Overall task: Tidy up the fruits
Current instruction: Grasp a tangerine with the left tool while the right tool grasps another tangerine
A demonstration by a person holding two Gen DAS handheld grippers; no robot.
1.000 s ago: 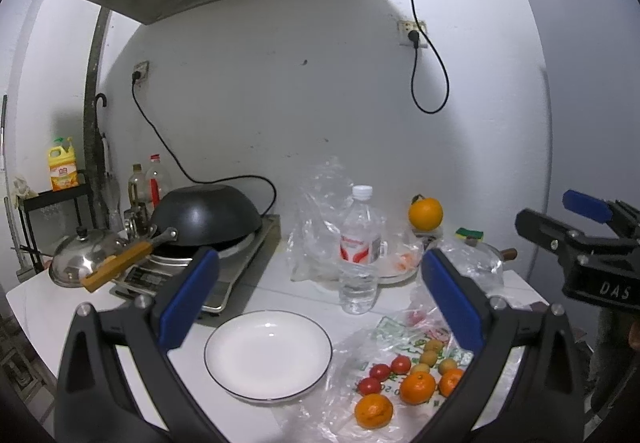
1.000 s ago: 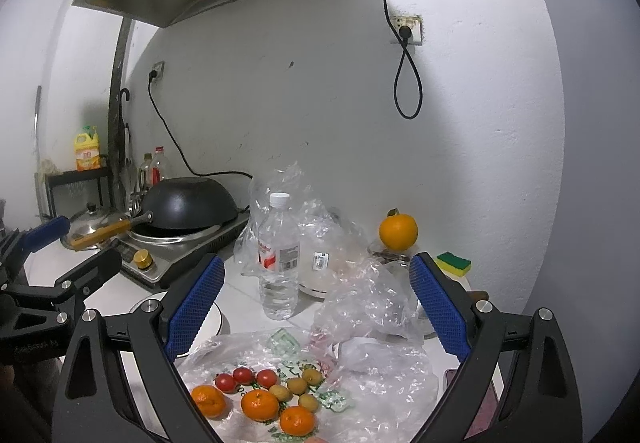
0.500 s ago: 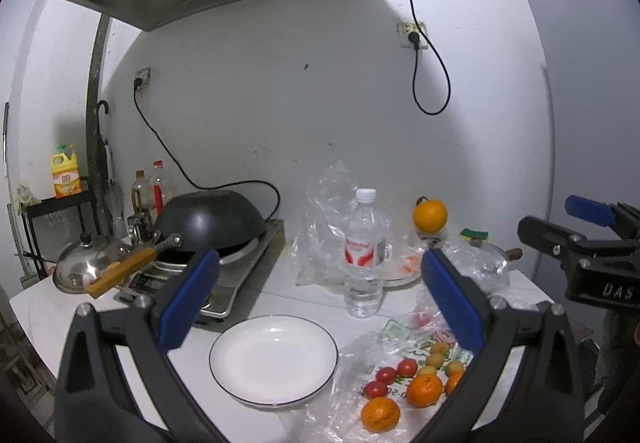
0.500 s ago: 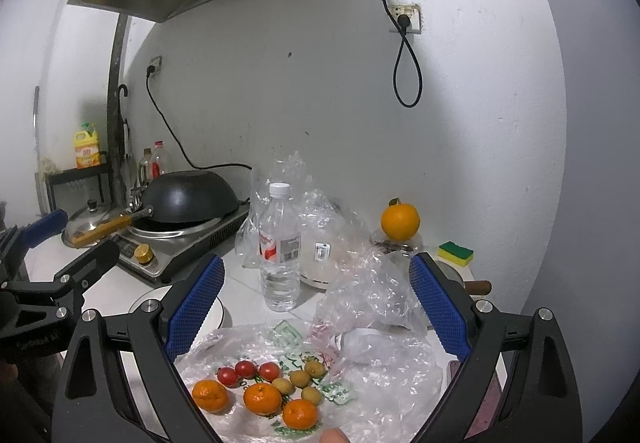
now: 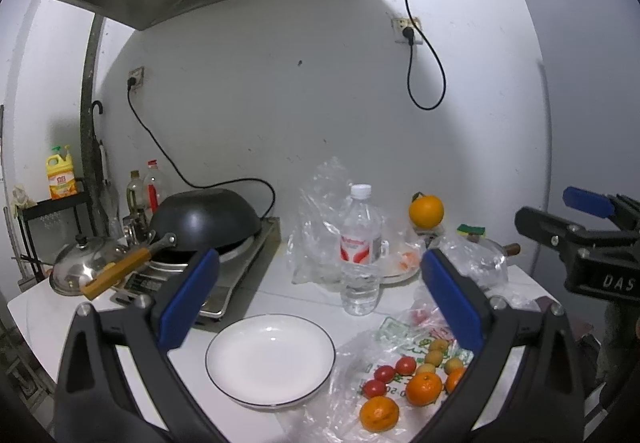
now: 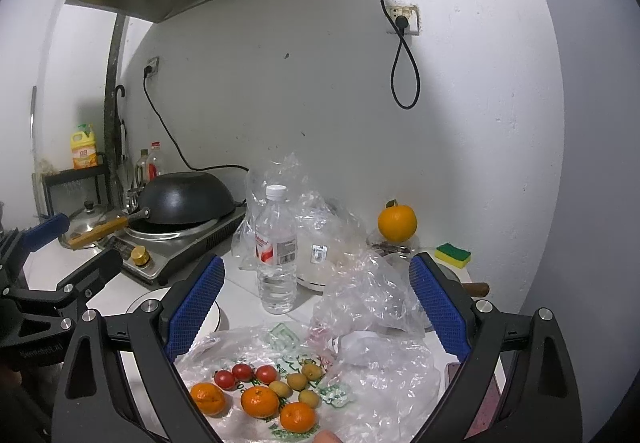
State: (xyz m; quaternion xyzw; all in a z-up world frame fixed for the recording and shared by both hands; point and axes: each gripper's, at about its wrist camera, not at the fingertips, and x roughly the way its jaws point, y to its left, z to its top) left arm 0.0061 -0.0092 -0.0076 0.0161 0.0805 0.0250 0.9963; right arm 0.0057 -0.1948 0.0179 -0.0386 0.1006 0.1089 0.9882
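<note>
From your left tongs [image 5: 320, 295], spread wide and empty, a white surface [image 5: 280, 295] meets a plaster wall; a glossy round plate [image 5: 270, 359] lies beside crinkled plastic [image 5: 360, 363] holding the fruits [image 5: 416, 379]. From your right tongs [image 6: 316, 307], equally wide and empty, the fruits [image 6: 260, 391] lie below, a clear bottle [image 6: 277, 251] behind.

Bare counter [image 5: 288, 293] lies open around the plate [image 5: 270, 355]; water bottle [image 5: 361, 251] and crumpled bags [image 6: 372, 295] crowd behind
</note>
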